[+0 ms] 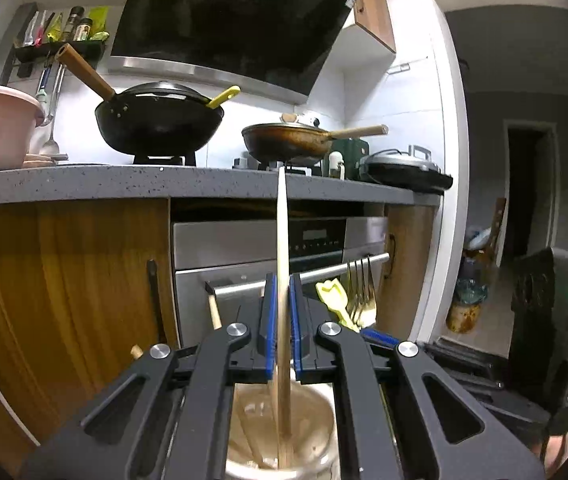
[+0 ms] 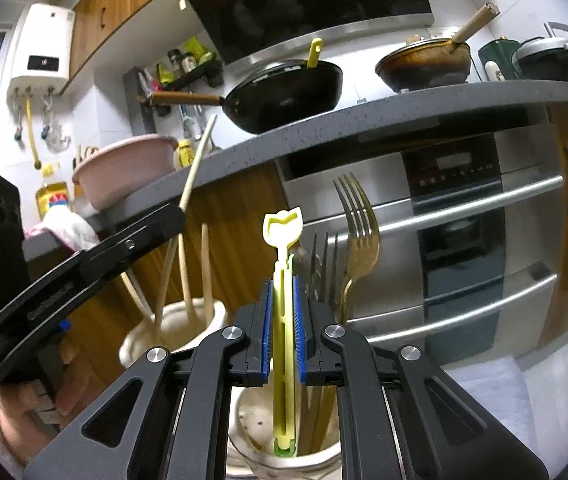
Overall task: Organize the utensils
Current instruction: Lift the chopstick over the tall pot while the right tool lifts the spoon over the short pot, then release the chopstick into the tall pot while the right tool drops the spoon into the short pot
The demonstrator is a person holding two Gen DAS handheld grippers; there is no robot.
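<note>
Left claw [image 1: 282,312]: blue pads clamped on a chopstick [image 1: 282,240], held near upright, lower end inside the left cup [image 1: 323,456] directly below; other sticks lean in the same cup.

Left cup, seen from the right wrist [image 2: 172,320]: pale, several wooden sticks fanned out in it, the held chopstick [image 2: 198,160] slanting up through the left claw [image 2: 164,220]; a hand [image 2: 44,392] grips that tool from below.

Right claw [image 2: 284,320]: pads clamped on a yellow-green utensil [image 2: 283,344], upright, tulip-shaped top above the pads, green foot in the right cup [image 2: 315,462].

Right cup: also holds a gold fork [image 2: 357,232] and a darker fork [image 2: 321,264], tines up, just right of the yellow piece.

Background: table [image 2: 363,120] above, carrying a black wok [image 2: 284,96], brown pan [image 2: 423,64] and pink bowl [image 2: 124,168]; oven [image 2: 463,240] beneath.

Stage, judged: both items lowered into their cups, release pending.

Risks, judged:
- chopstick let go while tilted could tip against the rim or knock its neighbours askew
- pushing further down could rock the light cup
- yellow piece stands near the fork tines; a sideways drift of the right claw could snag them and drag the cup
- the two claws work close together and could collide on withdrawal
</note>
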